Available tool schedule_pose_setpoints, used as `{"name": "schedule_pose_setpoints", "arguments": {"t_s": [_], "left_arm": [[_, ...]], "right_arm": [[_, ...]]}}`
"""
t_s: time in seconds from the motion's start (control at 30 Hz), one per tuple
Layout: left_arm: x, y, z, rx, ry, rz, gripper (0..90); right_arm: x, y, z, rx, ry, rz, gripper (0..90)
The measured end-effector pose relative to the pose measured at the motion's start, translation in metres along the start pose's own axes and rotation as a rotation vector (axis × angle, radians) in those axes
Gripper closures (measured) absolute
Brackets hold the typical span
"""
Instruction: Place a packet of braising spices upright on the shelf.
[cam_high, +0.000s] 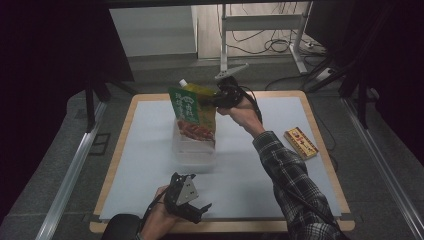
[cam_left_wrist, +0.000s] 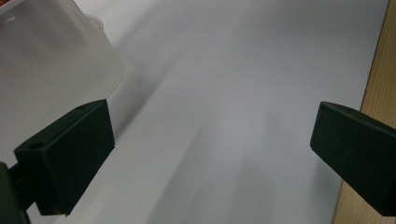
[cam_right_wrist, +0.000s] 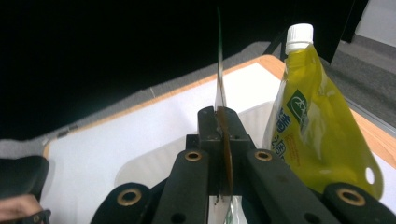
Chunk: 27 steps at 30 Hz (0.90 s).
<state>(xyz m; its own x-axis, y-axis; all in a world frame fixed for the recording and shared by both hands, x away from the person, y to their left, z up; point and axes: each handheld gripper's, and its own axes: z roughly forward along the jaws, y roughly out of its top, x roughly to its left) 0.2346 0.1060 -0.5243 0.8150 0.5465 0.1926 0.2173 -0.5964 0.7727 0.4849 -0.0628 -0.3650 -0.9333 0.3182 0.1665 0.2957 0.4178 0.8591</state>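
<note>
A flat green food packet (cam_high: 192, 116) with a picture of food on its lower half hangs upright over a clear plastic container (cam_high: 192, 152) at the table's middle. My right gripper (cam_high: 216, 98) is shut on the packet's top right edge. In the right gripper view the packet (cam_right_wrist: 220, 88) shows edge-on, pinched between the closed jaws of the right gripper (cam_right_wrist: 219, 116). A yellow spouted pouch (cam_high: 197, 90) with a white cap stands just behind it, leaning in the container (cam_right_wrist: 154, 161). Near the front edge my left gripper (cam_high: 195, 210) stands open with nothing in it.
A small red and yellow box (cam_high: 300, 142) lies on the white mat towards the right edge. In the left gripper view the container's wall (cam_left_wrist: 51, 60) is close at the left and the wooden table rim (cam_left_wrist: 378, 74) at the right. A metal stand (cam_high: 260, 22) is beyond the table.
</note>
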Motion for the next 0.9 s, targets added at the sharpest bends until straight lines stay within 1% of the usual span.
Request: {"name": "schedule_pose_setpoints", "arguments": {"t_s": [0.07, 0.17, 0.27, 0.3, 0.33, 0.37, 0.5, 0.6, 0.77, 0.9], "left_arm": [[0.0, 0.0, 0.0, 0.001, -0.001, 0.0, 0.0], [0.0, 0.0, 0.0, 0.002, -0.002, 0.002, 0.0], [-0.001, 0.0, 0.001, 0.004, -0.004, 0.003, 0.0], [-0.001, 0.0, 0.001, 0.005, -0.004, 0.004, 0.0], [-0.001, 0.0, 0.001, 0.006, -0.004, 0.006, 0.0], [-0.001, 0.0, 0.001, 0.006, -0.004, 0.006, 0.0], [-0.001, 0.0, 0.002, 0.007, -0.005, 0.006, 0.0], [-0.001, 0.0, 0.002, 0.009, -0.006, 0.007, 0.0], [-0.002, 0.0, 0.003, 0.01, -0.007, 0.007, 0.0], [-0.002, 0.0, 0.002, 0.009, -0.005, 0.005, 0.0]], "right_arm": [[0.001, -0.001, 0.0, -0.005, -0.012, -0.005, 88.5], [0.002, -0.001, 0.0, 0.01, -0.036, -0.017, 85.3], [0.003, -0.002, -0.001, 0.02, -0.046, -0.017, 74.8], [0.003, -0.003, -0.003, 0.016, -0.057, -0.019, 69.9], [0.002, -0.004, -0.003, 0.013, -0.066, -0.019, 67.3], [0.002, -0.005, -0.005, 0.02, -0.081, -0.019, 62.5], [0.002, -0.009, -0.01, 0.041, -0.124, -0.036, 48.4], [0.002, -0.011, -0.012, 0.061, -0.143, -0.037, 41.1], [0.003, -0.017, -0.017, 0.069, -0.176, -0.031, 30.8], [0.003, -0.022, -0.021, 0.06, -0.181, -0.037, 26.7]]}}
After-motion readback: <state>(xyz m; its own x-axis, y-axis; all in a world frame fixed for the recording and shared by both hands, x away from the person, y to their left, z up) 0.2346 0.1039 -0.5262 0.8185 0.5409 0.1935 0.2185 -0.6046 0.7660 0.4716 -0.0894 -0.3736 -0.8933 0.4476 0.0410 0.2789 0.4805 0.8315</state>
